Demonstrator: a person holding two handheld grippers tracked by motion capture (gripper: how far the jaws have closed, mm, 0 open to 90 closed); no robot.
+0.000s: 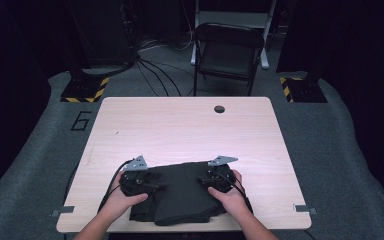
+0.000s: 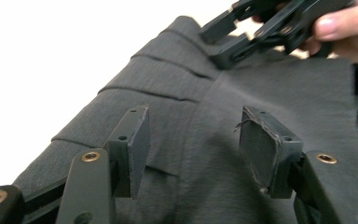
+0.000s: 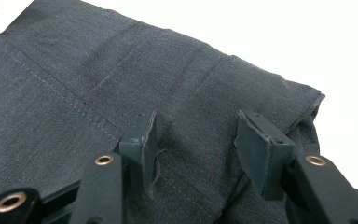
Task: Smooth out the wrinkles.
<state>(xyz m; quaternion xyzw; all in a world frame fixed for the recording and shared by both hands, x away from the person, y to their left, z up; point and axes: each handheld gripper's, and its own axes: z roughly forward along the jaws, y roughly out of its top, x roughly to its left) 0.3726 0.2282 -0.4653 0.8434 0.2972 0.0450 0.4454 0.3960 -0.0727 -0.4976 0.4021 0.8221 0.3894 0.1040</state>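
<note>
A dark grey folded cloth (image 1: 182,192) lies at the near edge of the light wooden table (image 1: 180,130), between the person's two hands. My left gripper (image 1: 152,186) rests at the cloth's left side, pointing inward. In the left gripper view it (image 2: 196,135) is open, its pads spread above the layered cloth (image 2: 177,93) with nothing pinched. My right gripper (image 1: 203,181) sits at the cloth's right side, facing the left one. Its jaws (image 3: 200,135) also stand open over the cloth (image 3: 74,93), beside a stitched seam. The right gripper (image 2: 228,42) appears at the top right of the left gripper view.
A black folding chair (image 1: 227,50) stands beyond the table's far edge, with cables (image 1: 155,70) on the floor beside it. Two stands on yellow-and-black striped bases (image 1: 85,90) (image 1: 302,90) flank the table. A round hole (image 1: 219,109) is near the far edge.
</note>
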